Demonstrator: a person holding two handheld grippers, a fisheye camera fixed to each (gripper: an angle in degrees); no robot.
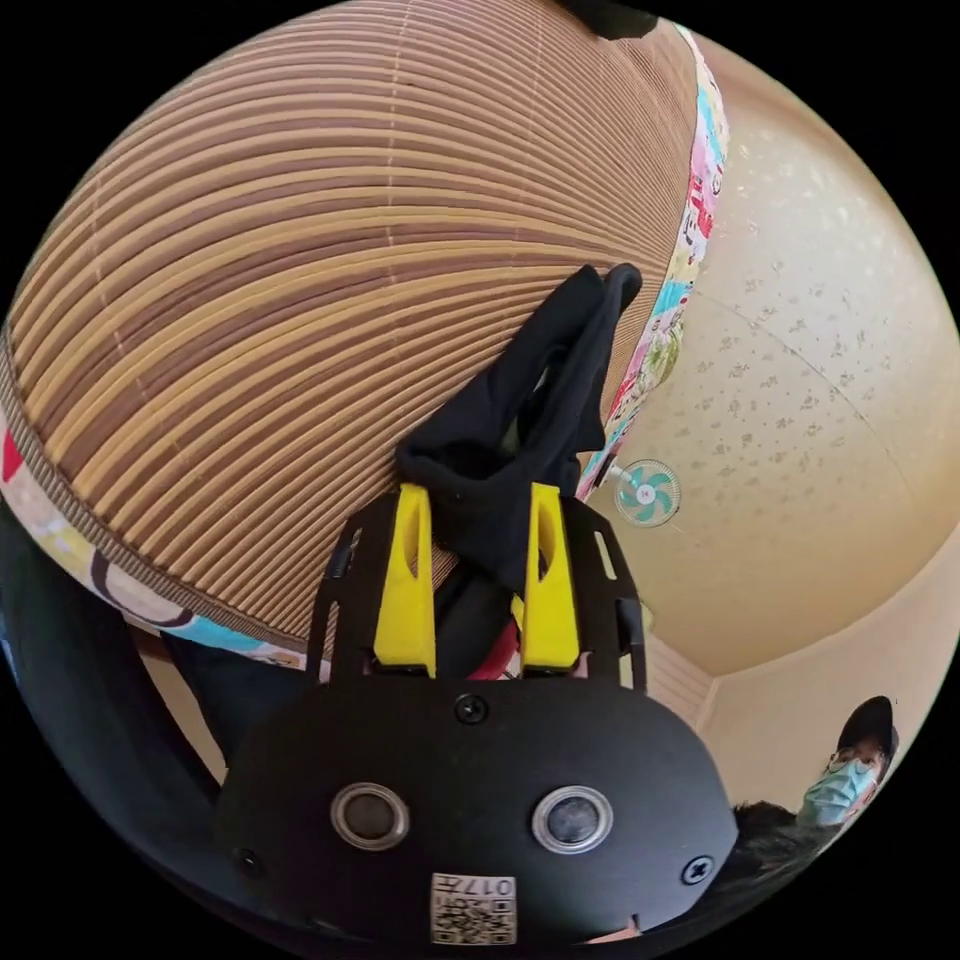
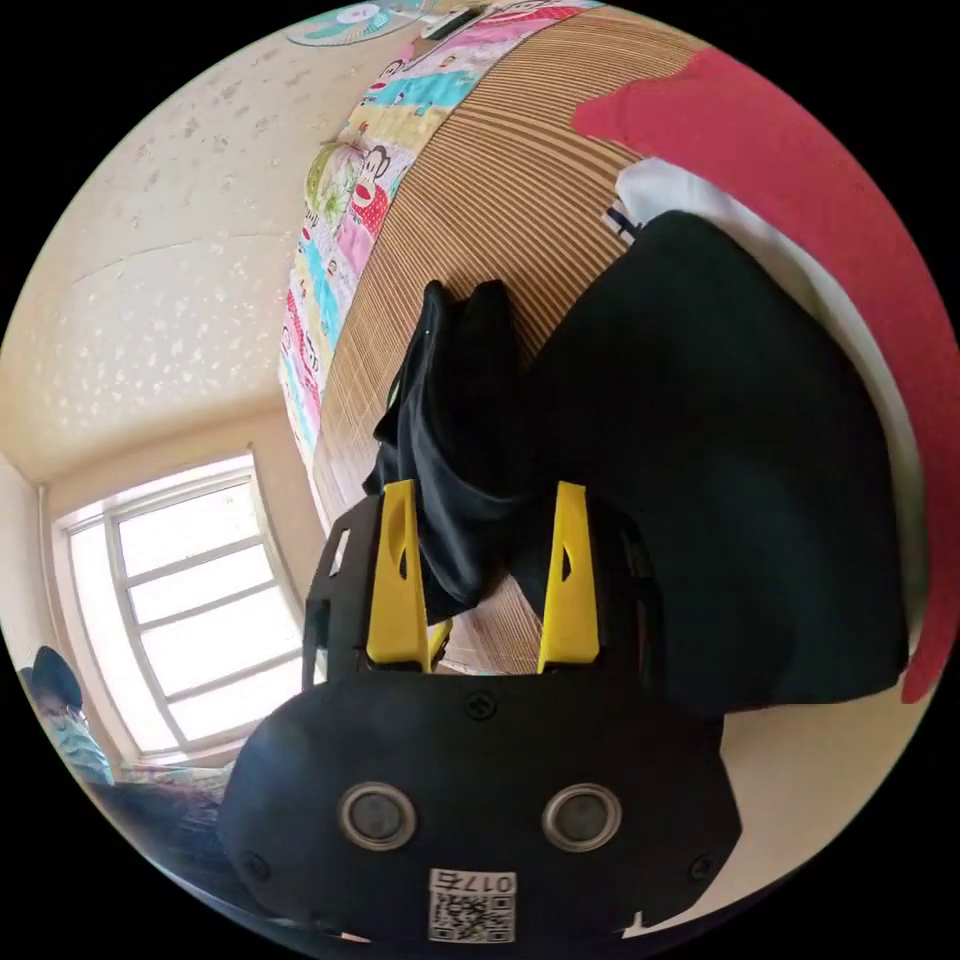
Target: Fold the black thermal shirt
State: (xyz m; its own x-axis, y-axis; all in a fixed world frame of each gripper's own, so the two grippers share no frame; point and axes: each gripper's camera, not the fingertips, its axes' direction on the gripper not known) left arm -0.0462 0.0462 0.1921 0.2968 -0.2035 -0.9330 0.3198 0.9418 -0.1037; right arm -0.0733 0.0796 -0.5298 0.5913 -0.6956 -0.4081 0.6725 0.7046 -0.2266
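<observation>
Black knit fabric is bunching between the yellow jaws of your left gripper [image 1: 478,590]: you are pinching a gathered fold of the black thermal shirt [image 1: 530,420] there, with both jaws pressing on the cloth and the loose end trailing away from the jaws across the bamboo mat [image 1: 300,280]. In the left gripper view the shirt is lying against that striped mat, close to its patterned cloth border [image 1: 690,250], and a small fan [image 1: 646,493] is showing just past the border, against the speckled beige surface [image 1: 820,400]. A person wearing a cap and mask [image 1: 850,770] is appearing at the edge of that view, well apart from the mat. Your right gripper [image 2: 484,590] is holding its jaws spread wider; a fold of the black thermal shirt [image 2: 455,430] is sitting between them, touching the one jaw, but you cannot tell from this view whether the other jaw is pressing on it. In the right gripper view a larger black garment [image 2: 720,470] is lying on the bamboo mat [image 2: 480,210] just beside the gripped fold, overlapping a white garment [image 2: 670,195], which in turn is resting against a red garment [image 2: 790,130]. A bright window [image 2: 180,610] is showing well apart from the mat.
</observation>
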